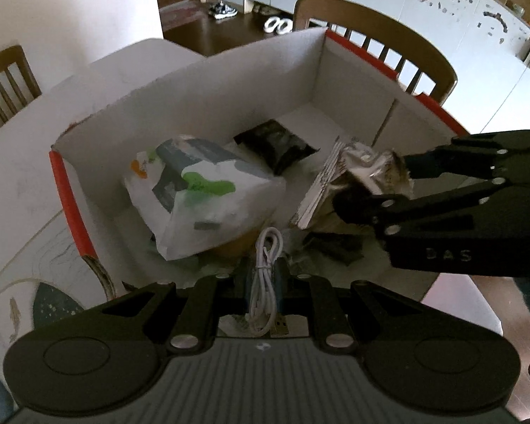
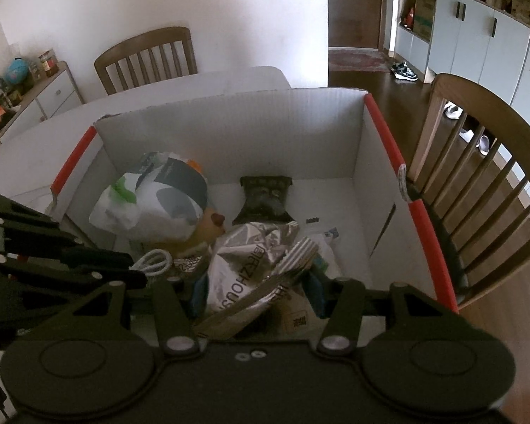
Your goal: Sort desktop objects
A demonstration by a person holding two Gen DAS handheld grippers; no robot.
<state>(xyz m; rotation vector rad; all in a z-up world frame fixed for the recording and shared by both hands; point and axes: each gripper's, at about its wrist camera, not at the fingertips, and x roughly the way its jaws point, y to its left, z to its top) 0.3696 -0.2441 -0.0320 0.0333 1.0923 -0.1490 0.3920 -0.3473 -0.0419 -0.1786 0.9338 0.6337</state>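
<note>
Left wrist view: the left claw point(image 1: 264, 282) is pressed together on a coiled white USB cable point(image 1: 263, 275), held over the near end of an open white cardboard box with red-taped rim edges point(image 1: 69, 205). The box stands on a white tabletop point(image 1: 14, 176); its walls rise on the left, far and right sides, and the far right corner of its floor lies bare. Inside lie a white plastic bag with green, orange and grey print point(image 1: 201, 194) at the left, a small black snack packet point(image 1: 275, 145) behind it, and darker wrappers low at the right. The right claw point(image 1: 378, 183) reaches in from the right, pinching a crumpled silver foil bag point(image 1: 335, 183) above the box. A brown wooden chair point(image 1: 388, 31) stands just beyond the far wall

Right wrist view: the right claw point(image 2: 258, 282) stands part spread, its pads against the sides of the silver foil bag point(image 2: 251, 265). The left claw point(image 2: 137, 268) enters at the left with the white cable point(image 2: 153, 261) at its tips. The printed bag point(image 2: 152, 194) sits far left in the box point(image 2: 229, 130), the black packet point(image 2: 263, 198) mid-floor, with open floor toward the right wall. A chair point(image 2: 484, 162) crowds the right rim
</note>
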